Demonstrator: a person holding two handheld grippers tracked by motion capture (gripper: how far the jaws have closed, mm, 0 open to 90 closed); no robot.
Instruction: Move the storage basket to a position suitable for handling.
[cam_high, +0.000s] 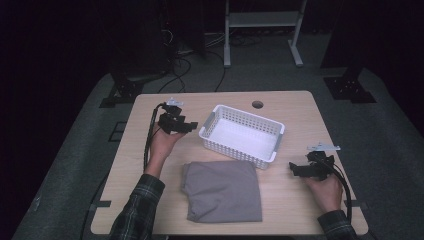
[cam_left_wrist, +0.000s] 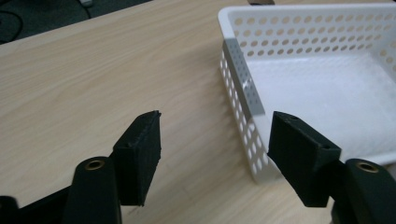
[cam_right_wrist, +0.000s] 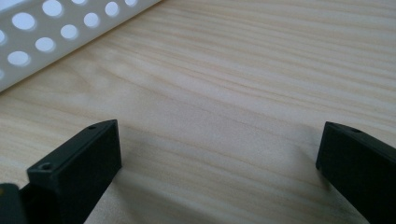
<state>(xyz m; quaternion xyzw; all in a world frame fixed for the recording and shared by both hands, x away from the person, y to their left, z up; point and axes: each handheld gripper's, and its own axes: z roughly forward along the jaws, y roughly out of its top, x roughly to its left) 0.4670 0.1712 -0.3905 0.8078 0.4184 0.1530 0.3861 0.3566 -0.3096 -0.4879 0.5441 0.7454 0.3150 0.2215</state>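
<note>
The white basket (cam_high: 243, 135) stands empty at the middle of the bench (cam_high: 300, 112), its near long side touching the folded grey cloth (cam_high: 223, 190), which looks ready to go in but is not yet lifted. Left tongs (cam_high: 189, 126) hang partly open and empty beside the basket's end; right tongs (cam_high: 295, 169) gape wide over bare wood

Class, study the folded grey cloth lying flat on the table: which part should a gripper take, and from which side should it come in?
Probably best to grip the folded grey cloth at its right edge, coming in low from the right, where the right gripper waits with open jaws. The cloth lies flat, so only an edge offers layers to pinch; the white basket crowds its far side.
</note>
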